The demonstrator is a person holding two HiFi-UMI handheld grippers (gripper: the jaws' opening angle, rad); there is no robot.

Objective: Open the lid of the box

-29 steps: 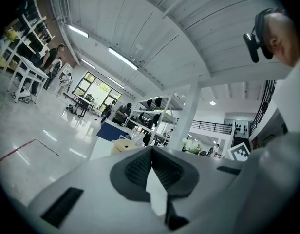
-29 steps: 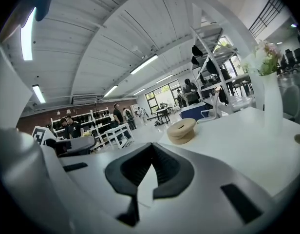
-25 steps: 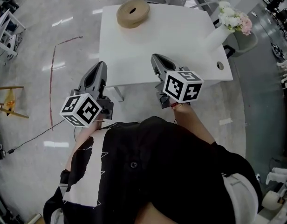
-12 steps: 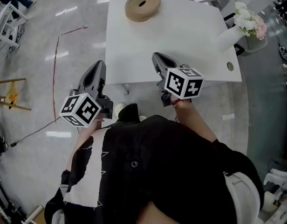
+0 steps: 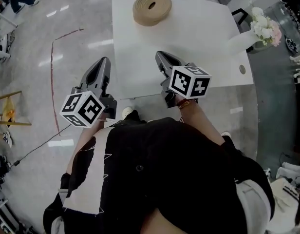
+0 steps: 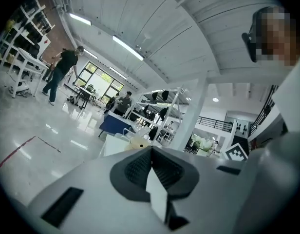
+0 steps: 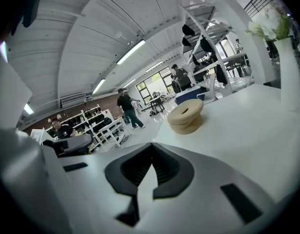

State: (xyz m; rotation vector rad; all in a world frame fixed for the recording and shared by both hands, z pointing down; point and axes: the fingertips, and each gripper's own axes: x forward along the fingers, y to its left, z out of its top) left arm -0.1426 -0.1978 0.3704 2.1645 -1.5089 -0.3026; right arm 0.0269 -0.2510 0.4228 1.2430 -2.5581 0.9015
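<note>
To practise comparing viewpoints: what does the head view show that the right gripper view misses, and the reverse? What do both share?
Only the head view: the left gripper, the person's black top, a red line on the floor. Only the right gripper view: ceiling light strips and far windows. Both: the white table, the round tan box, the flower vase and the right gripper, its fingers shut.
</note>
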